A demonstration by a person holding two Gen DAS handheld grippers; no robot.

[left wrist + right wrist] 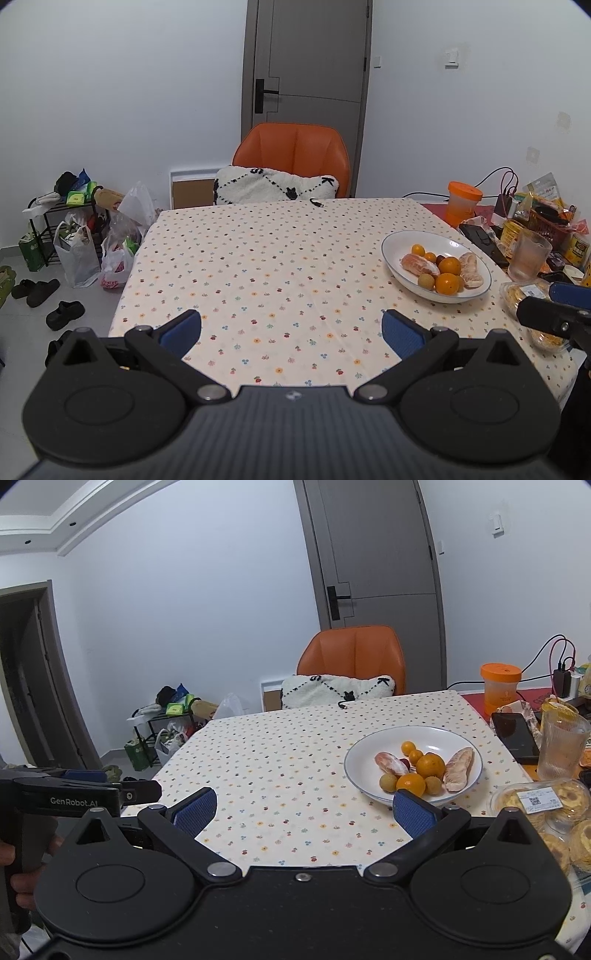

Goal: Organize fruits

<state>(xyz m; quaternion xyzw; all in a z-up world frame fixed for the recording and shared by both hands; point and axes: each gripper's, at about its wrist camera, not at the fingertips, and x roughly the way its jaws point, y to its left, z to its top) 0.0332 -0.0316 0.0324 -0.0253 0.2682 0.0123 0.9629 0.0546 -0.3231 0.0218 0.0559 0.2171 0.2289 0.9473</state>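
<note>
A white bowl (406, 240) (376, 746) stands on the right half of the dotted tablecloth. It holds two oranges (449, 266) (430, 765), several small round fruits and two peeled pomelo pieces (419, 265) (458, 763). My left gripper (291, 330) is open over the near table edge, left of the bowl, with nothing between its blue pads. My right gripper (303, 810) is open too and empty; its right finger (415, 814) overlaps the bowl's near rim in the right wrist view. Each gripper shows at the edge of the other's view.
A ribbed glass (563, 746), a black phone (515, 734), an orange cup (500, 686), snack packets and a clear box of pastries (543, 805) crowd the right side. An orange chair (291, 155) with a cushion stands behind the table. Bags and shoes lie on the floor at left.
</note>
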